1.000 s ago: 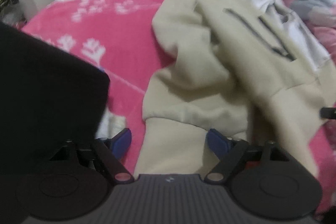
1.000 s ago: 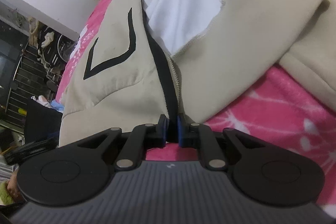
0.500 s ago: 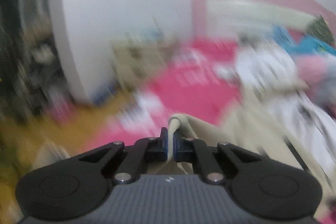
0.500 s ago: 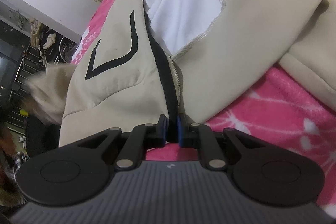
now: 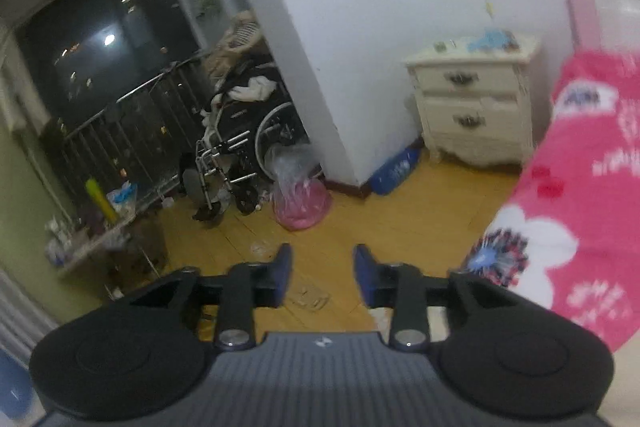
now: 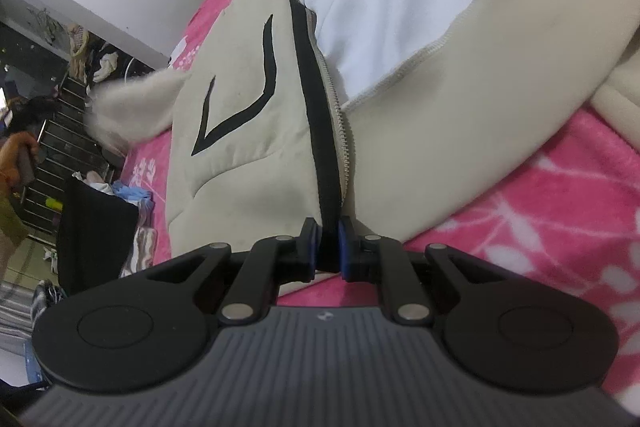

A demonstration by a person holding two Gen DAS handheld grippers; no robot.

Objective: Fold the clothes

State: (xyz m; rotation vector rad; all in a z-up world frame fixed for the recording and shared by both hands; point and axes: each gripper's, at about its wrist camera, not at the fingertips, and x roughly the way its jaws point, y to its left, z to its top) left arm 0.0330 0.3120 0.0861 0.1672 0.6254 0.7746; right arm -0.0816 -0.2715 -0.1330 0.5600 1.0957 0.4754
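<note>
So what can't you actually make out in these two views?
- Left wrist view: the jacket is out of frame; the left tool, opening and empty, faces the floor and nightstand.
- Right wrist view: the sleeve at the left is motion-blurred, so how it lies is unclear.
- Right wrist view: the jacket hem is hidden behind the right tool, shut on the zipper edge.
- The jacket's top is cut off by the frame.

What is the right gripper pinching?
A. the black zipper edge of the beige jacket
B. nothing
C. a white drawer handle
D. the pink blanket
A: the right gripper is closed on the black zipper edge at the hem of the beige jacket.
</note>
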